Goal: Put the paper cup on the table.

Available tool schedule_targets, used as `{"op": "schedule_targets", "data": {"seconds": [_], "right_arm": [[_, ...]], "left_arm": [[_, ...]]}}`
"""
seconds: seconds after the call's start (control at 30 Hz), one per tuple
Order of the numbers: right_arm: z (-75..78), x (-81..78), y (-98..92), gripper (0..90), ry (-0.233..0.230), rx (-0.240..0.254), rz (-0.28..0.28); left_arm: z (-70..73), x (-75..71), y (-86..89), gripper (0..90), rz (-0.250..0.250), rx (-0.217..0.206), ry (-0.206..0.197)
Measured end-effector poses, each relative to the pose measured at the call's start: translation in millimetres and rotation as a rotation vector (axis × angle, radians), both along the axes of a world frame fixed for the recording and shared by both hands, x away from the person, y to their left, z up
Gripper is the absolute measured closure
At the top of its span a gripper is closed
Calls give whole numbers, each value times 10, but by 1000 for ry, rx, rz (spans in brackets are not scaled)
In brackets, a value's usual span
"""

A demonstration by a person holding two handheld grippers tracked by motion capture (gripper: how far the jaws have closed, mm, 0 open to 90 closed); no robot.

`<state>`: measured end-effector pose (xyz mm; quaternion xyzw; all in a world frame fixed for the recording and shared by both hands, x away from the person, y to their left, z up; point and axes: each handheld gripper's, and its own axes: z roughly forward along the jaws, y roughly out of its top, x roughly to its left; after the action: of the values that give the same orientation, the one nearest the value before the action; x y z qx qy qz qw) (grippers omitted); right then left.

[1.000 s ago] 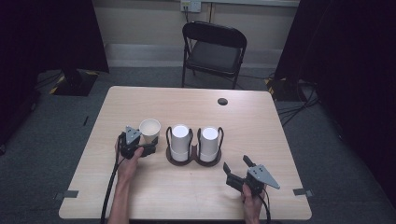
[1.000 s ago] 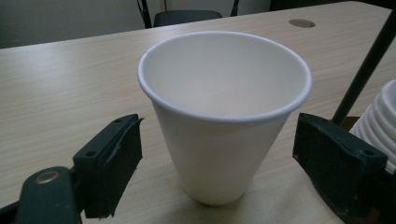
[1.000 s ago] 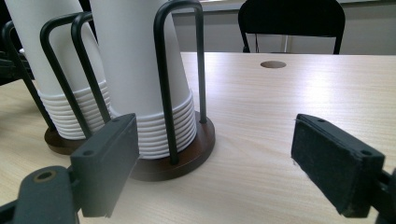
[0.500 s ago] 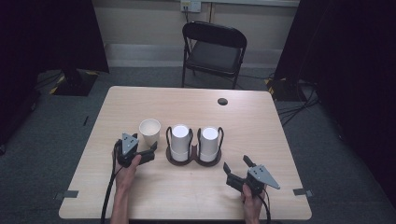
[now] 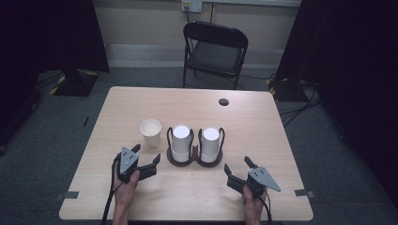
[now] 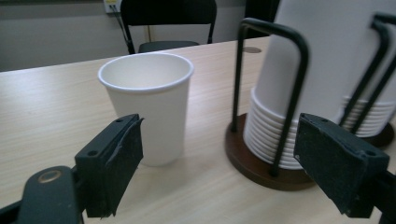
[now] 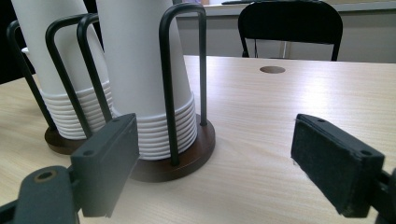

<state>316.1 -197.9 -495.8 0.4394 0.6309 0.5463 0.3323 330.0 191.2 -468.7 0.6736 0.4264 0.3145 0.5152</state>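
On the pale wooden tabletop [image 5: 263,140] a single white paper cup [image 5: 150,132] stands upright, mouth up, just left of a dark two-bay cup holder [image 5: 195,159], and it's clear of the holder's base, not touching it. Two stacks of upside-down white cups sit in that holder, the left stack [image 5: 180,143] and the right stack [image 5: 210,144], each fenced by black wire loops. Down at the near left, the left claw [image 5: 148,158] is held low over the tabletop with its jaws spread wide and nothing between them; it points up and to the right, toward the gap between the lone cup and the holder. From the left gripper view the paper cup [image 6: 148,105] sits ahead between the jaws, nearer the left jaw but apart from it, with the holder's round brown base [image 6: 261,168] and a wire loop to the right. Over on the near right, the right claw [image 5: 238,167] is also wide open and empty, aimed up and to the left, short of the holder. Its own view looks at the nearer stack [image 7: 144,79] rising from the base [image 7: 187,156]. Beyond the far edge stands a black folding chair [image 5: 213,51], and a small dark round hole [image 5: 224,101] marks the tabletop near it.
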Motion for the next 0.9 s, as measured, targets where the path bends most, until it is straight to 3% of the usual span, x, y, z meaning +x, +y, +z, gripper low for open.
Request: {"op": "schedule_targets", "data": {"seconds": [0.27,0.37,0.53,0.7,0.9], "right_arm": [[1,-9,2,146,-2,0,-1],[0,-10,3,146,-4,0,-1],[0,-9,2,146,-3,0,0],[0,-4,6,146,-3,-6,-3],[3,8,5,145,13,-7,-1]], "left_arm": [[21,-228,-125,154,2,18,-26],[-35,-282,-175,153,-7,-1,-20],[-166,-362,-287,155,27,-13,-24],[-261,-413,-364,155,-3,-19,1],[-267,-458,-460,156,6,17,-19]]}}
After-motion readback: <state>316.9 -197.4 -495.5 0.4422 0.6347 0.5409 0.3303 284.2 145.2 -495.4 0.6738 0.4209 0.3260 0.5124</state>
